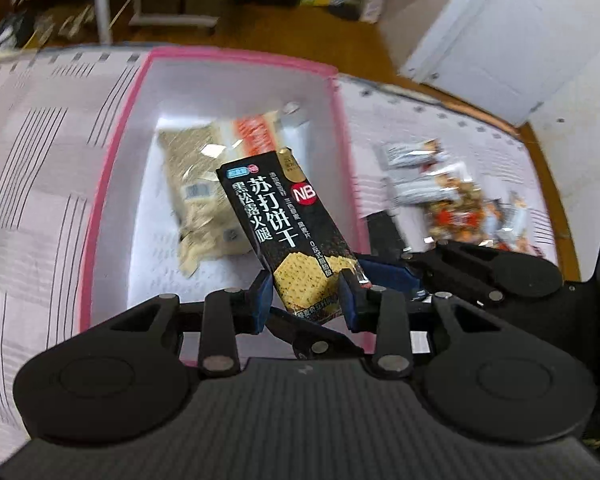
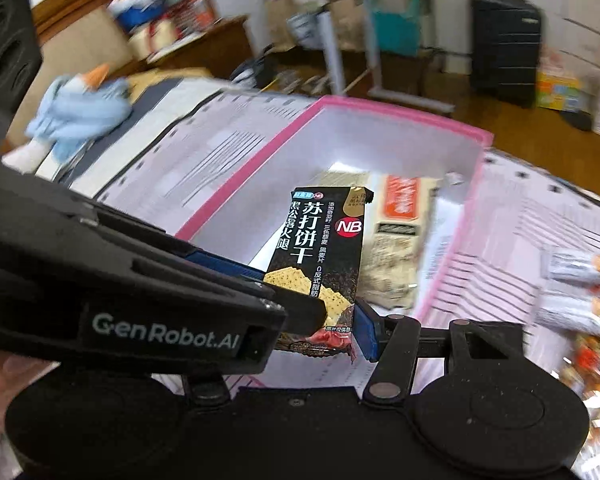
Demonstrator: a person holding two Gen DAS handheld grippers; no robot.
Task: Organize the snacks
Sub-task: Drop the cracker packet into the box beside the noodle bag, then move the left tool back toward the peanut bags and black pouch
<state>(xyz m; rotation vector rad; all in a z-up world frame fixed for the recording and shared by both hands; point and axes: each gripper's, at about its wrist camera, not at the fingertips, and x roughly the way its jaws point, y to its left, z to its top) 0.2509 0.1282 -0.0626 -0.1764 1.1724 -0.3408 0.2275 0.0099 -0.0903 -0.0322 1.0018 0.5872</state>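
A black soda-cracker packet (image 1: pixel 284 224) is held up over the near end of a pink-rimmed white box (image 1: pixel 116 152). My left gripper (image 1: pixel 306 296) looks shut on the packet's lower end, blue pads on both sides. My right gripper (image 2: pixel 340 328) is also on the same packet (image 2: pixel 320 252); its right blue pad touches the packet's edge, and the left gripper's body covers its left finger. The right gripper shows in the left wrist view as a black arm (image 1: pixel 460 268) reaching in from the right. Inside the box lie a beige speckled packet (image 1: pixel 200 196) and an orange-and-white packet (image 1: pixel 256 136).
A heap of loose snack packets (image 1: pixel 440 196) lies on the pink striped cloth right of the box, also in the right wrist view (image 2: pixel 580 300). A blue and white plush toy (image 2: pixel 80 108) sits beyond the table's far left edge. Furniture and clutter stand on the wooden floor behind.
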